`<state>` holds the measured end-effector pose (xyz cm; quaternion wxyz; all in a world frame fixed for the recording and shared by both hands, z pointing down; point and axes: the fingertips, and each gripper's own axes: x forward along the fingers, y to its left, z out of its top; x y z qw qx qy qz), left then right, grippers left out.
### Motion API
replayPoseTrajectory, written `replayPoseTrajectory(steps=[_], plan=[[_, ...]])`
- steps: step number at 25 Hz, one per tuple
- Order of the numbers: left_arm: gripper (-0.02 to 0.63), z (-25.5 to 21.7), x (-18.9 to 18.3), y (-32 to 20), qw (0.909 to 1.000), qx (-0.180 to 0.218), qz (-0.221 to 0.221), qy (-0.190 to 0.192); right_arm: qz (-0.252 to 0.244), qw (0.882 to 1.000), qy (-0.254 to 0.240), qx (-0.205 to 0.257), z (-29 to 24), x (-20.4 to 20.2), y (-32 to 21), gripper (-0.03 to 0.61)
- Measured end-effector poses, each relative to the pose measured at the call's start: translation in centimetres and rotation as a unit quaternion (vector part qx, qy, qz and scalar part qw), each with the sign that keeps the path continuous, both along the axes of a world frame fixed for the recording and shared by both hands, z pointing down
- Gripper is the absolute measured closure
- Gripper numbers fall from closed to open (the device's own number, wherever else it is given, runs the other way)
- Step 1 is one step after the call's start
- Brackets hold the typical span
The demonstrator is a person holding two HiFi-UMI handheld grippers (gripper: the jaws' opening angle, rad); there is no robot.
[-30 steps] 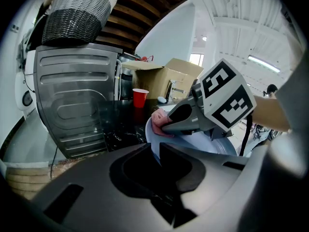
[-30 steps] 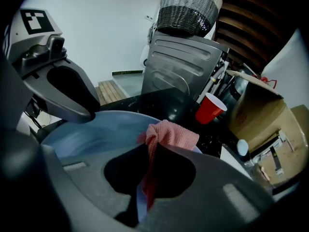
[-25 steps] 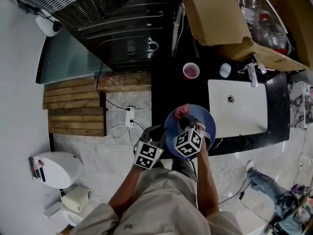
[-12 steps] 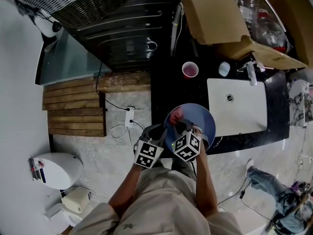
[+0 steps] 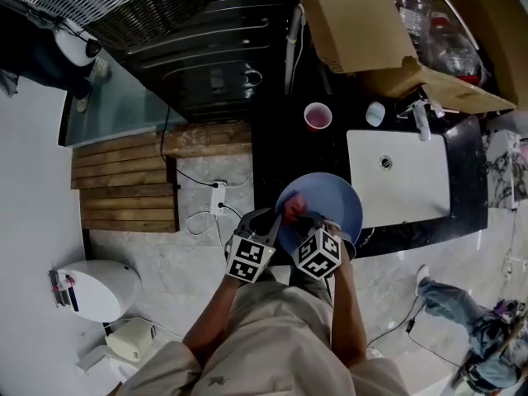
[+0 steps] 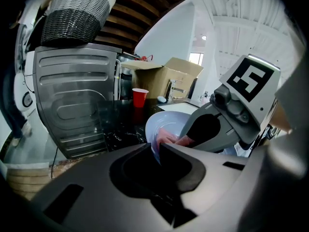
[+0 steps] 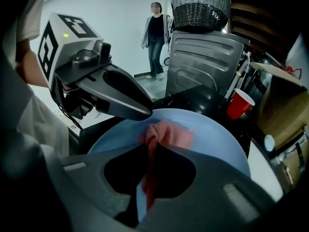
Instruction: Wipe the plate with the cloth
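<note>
Plate (image 5: 334, 198), pale blue, is held over the front edge of the black counter (image 5: 276, 143), just beside the white sink (image 5: 404, 180). Its left rim is clamped between the closed jaws of the left tongs (image 6: 155, 151). The pink cloth (image 7: 170, 132) is pinched in the closed right tongs (image 7: 150, 153) and lies bunched against the plate's face. A red cup (image 5: 317, 116) stands farther back on the counter

One blue plate (image 5: 334, 198), one pink cloth (image 5: 294, 207), one red cup (image 5: 317, 116), one cardboard box (image 5: 363, 23), one sink (image 5: 412, 190); two grippers: left gripper (image 5: 269, 223), right gripper (image 5: 308, 219).
</note>
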<state>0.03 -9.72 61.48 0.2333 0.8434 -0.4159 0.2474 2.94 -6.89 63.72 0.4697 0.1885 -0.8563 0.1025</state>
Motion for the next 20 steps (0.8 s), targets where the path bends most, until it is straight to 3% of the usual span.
replayPoseTrajectory(steps=[20], plan=[[0.557,0.1,-0.1,0.0,1.0,-0.002,0.008,-0.002,-0.004,0.997,0.04,-0.073,0.3,3.4,3.6,0.555]])
